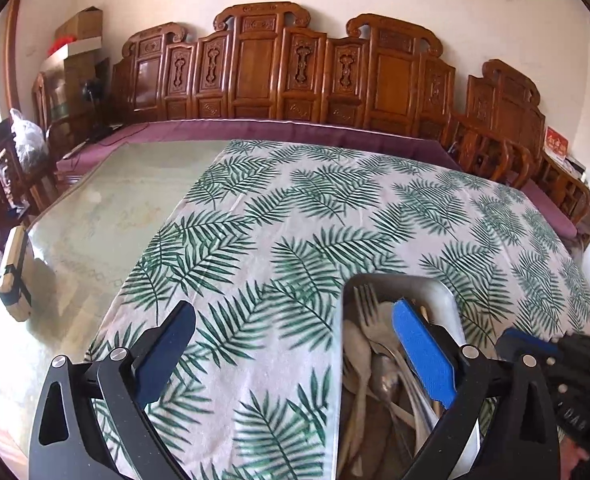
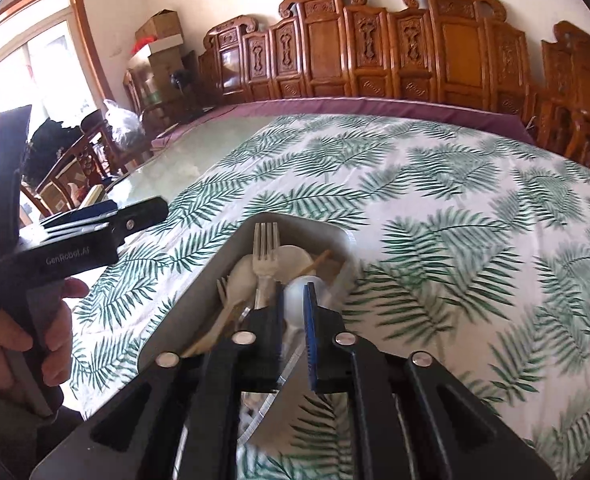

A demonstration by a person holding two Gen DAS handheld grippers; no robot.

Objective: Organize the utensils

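My left tool [image 1: 295,354] tilts down over the leaf-print cloth [image 1: 295,216] on the counter, jaws spread wide and empty. My right tool [image 2: 295,320] tilts down above the one metal tray [image 2: 199,292], jaws narrowly parted, nothing pinched. The tray holds two forks [image 2: 265,248] and several spoons [image 2: 295,258]; I cannot count them exactly.

Green-fern white tablecloth [image 1: 279,216], grey tray [image 2: 199,300]

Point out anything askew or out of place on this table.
The utensils lie jumbled in the metal tray, forks and spoons crossing instead of sorted. The leaf-print cloth covers only part of the table.
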